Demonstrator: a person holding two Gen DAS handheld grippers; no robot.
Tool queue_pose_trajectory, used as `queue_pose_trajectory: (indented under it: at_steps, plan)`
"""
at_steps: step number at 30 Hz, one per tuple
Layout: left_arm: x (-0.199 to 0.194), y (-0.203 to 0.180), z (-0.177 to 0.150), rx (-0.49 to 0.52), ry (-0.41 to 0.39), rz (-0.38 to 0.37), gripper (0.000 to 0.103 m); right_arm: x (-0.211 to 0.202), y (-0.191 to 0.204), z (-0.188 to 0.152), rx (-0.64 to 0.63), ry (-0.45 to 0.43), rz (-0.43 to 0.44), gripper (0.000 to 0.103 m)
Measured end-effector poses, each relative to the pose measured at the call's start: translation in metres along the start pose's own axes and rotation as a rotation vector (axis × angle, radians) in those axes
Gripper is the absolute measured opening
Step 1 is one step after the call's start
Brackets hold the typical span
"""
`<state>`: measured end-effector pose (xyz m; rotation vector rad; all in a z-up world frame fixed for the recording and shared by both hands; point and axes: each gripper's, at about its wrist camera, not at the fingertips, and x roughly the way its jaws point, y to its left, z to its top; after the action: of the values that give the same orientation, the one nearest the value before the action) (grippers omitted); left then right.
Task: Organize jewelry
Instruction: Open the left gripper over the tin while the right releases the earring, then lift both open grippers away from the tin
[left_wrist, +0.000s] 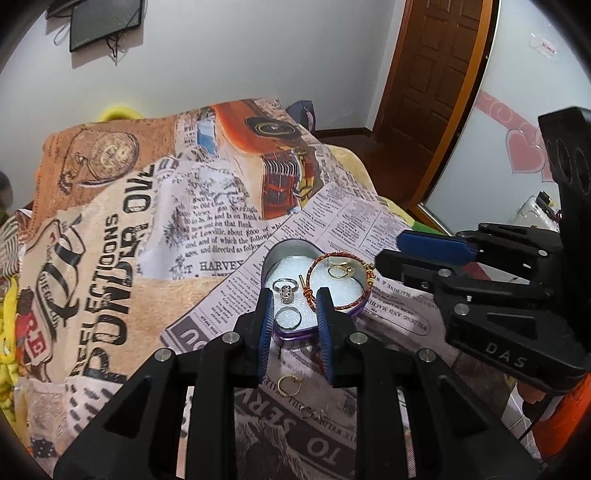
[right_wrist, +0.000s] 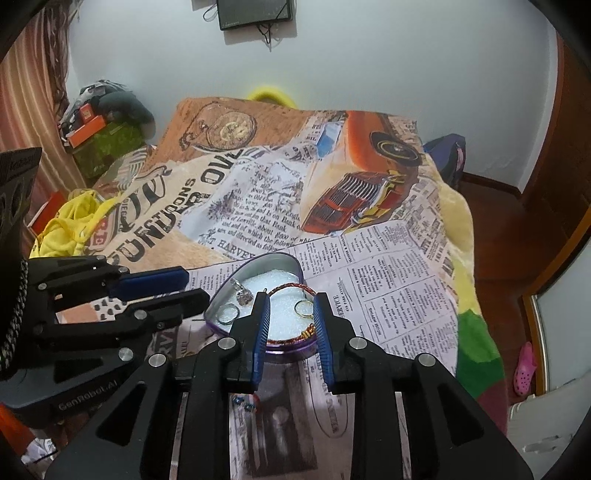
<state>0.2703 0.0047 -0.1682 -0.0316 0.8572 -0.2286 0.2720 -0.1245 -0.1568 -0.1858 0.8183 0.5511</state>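
- I had the left gripper (left_wrist: 294, 314) hanging just above the near edge of the heart-shaped tin (left_wrist: 291, 246), its jaws spread with nothing between them.
- The right gripper (right_wrist: 290, 325) hovered over the same tin from the other side, jaws likewise spread and holding nothing.
- Inside, on the white foam, lay a plain silver ring (left_wrist: 288, 318), a stone-set silver ring (left_wrist: 285, 288), a gold ring (left_wrist: 340, 270) and the red-and-gold cord bracelet (left_wrist: 341, 282), part of which draped over the rim.
- Loose on the printed blanket (left_wrist: 110, 280), below my left jaws, sat a gold hoop (left_wrist: 289, 384); a small silver piece (left_wrist: 310, 412) lay nearer still, though I could not tell what it was at that blur.
- I judged the gold hoop the next pickup: it called for drawing the left gripper back and down, then straddling the hoop's wire across its width.
- The soft blanket would give under pressure, so I wanted a shallow, slow close, to avoid pinching fabric.
- I meant to keep the right gripper clear of the bracelet's overhang.
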Motion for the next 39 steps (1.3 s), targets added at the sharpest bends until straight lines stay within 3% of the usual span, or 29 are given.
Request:
queue_pose_trajectory:
  at_steps: [4,16,34,39]
  plan:
    - [-0.017,0.0,-0.002,-0.004,-0.018,0.02,0.032,-0.016,0.003,-0.002,-0.004,-0.024,-0.012,0.037]
    - [-0.032,0.01,-0.029,0.002,0.033,0.08,0.034,-0.039,0.005,-0.019,-0.015,-0.027,-0.047,0.037]
    - [0.01,0.003,-0.076,-0.019,0.18,0.015,0.034,-0.003,0.001,-0.061,-0.021,0.13,-0.032,0.037]
    - [0.012,0.0,-0.081,0.009,0.171,0.022,0.034,0.008,0.005,-0.066,-0.033,0.155,-0.01,0.037]
